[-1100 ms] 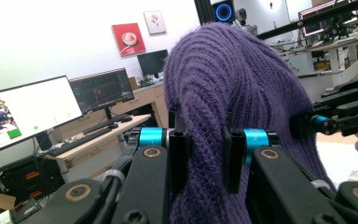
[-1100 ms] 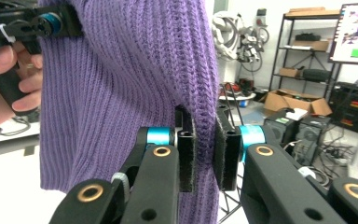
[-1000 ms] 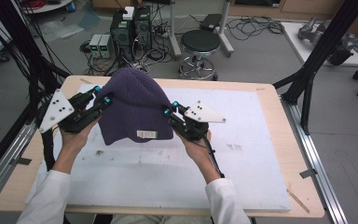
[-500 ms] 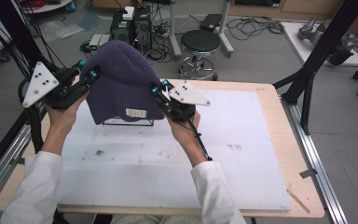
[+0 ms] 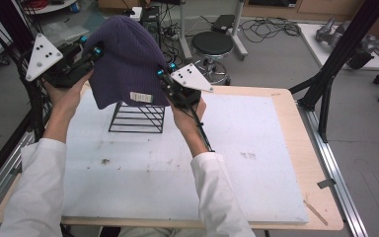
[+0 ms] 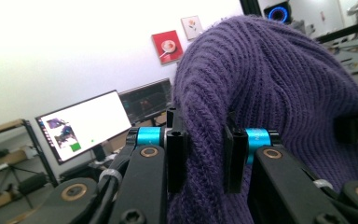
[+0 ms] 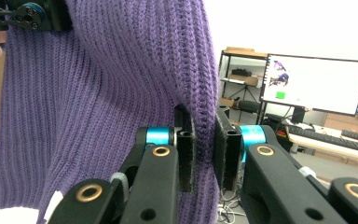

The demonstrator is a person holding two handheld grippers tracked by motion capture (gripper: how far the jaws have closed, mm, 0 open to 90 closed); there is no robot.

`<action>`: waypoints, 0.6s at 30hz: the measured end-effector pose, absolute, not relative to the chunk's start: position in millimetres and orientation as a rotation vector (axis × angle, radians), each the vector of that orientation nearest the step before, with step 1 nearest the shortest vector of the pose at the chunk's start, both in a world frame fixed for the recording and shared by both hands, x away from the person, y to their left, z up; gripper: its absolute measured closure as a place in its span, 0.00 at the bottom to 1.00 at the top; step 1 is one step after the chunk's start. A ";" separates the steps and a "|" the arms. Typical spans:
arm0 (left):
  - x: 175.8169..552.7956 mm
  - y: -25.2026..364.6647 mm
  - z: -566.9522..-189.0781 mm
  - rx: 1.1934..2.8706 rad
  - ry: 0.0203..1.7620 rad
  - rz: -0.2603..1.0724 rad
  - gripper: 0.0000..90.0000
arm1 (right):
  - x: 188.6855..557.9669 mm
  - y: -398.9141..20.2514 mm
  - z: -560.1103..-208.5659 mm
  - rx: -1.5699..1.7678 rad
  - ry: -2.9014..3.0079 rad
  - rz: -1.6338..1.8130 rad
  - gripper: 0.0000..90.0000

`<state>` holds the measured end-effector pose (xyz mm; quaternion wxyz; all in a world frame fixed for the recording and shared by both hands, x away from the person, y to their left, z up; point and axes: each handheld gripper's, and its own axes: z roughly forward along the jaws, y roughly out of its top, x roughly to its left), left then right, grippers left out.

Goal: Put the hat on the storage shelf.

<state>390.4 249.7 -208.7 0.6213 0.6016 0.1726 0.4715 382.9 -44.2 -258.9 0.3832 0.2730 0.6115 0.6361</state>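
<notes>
left gripper (image 5: 94, 53) sits at the far left corner of the table (image 5: 296, 163), grey three-cornered plate tilted outward; jaws pinched on the left edge of the purple knit beanie (image 5: 126, 59). in the left gripper view the ribbed fabric is squeezed between both pads (image 6: 177, 149).

beanie hangs in the air between the two grippers, stretched, crown up, opening down. small pale label (image 5: 140, 97) sewn near its lower hem; writing on it too small to read.

black wire rack (image 5: 138, 117) stands on the white mat (image 5: 256, 163) just under the beanie's hem; whether hem and rack touch i cannot tell.

right gripper (image 5: 164, 79) clamps the beanie's right edge, knit folded between its pads (image 7: 185, 158).

monitor (image 7: 314, 84) in the background of the right gripper view, bright screen with small coloured patches, no legible text.
</notes>
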 end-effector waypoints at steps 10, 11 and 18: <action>409.8 250.8 -207.4 1.340 0.435 1.071 0.84 | 393.8 -40.2 -253.1 0.733 1.532 1.636 0.91; 410.0 251.1 -206.0 1.331 0.435 1.070 0.84 | 393.5 -40.3 -251.5 0.727 1.532 1.641 0.91; 408.1 247.2 -194.4 1.321 0.407 1.090 0.84 | 395.5 -39.4 -245.0 0.733 1.503 1.664 0.91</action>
